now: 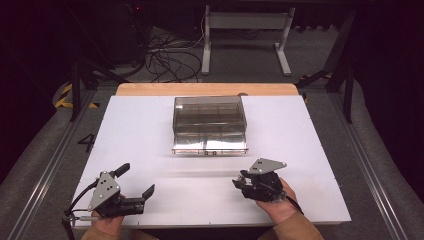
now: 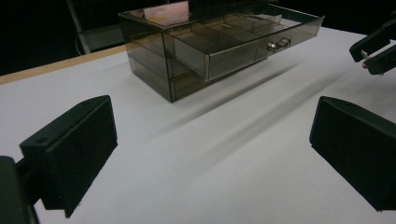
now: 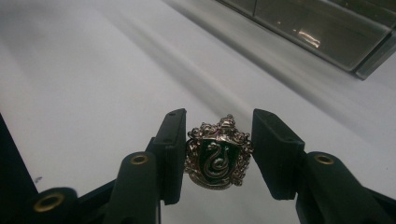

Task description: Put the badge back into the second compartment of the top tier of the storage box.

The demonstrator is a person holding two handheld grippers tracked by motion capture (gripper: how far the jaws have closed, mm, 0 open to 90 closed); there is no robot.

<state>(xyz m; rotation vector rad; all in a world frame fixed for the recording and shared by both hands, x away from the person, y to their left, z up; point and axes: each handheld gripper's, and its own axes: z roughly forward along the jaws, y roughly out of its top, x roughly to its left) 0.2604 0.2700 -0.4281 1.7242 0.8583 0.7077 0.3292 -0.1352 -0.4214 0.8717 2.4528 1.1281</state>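
A small metal crest badge (image 3: 217,157), green with a silver snake, sits between the black pads of my right gripper (image 3: 219,117), which is shut on it just above the white table. In the high view this gripper (image 1: 240,181) is at the front right, pointing left. My left gripper (image 1: 136,180) rests at the front left with its jaws wide open and nothing between them (image 2: 217,149). A smoky clear drawer box (image 1: 210,122) stands mid-table beyond both, one drawer (image 2: 261,44) pulled out a little, with a metal knob (image 2: 278,45).
The white table top (image 1: 150,145) has a wooden strip (image 1: 207,89) along its far edge. From the left gripper view the right gripper's tips (image 2: 376,49) show at the upper right. Cables (image 1: 167,55) and a desk frame (image 1: 245,30) lie on the floor behind.
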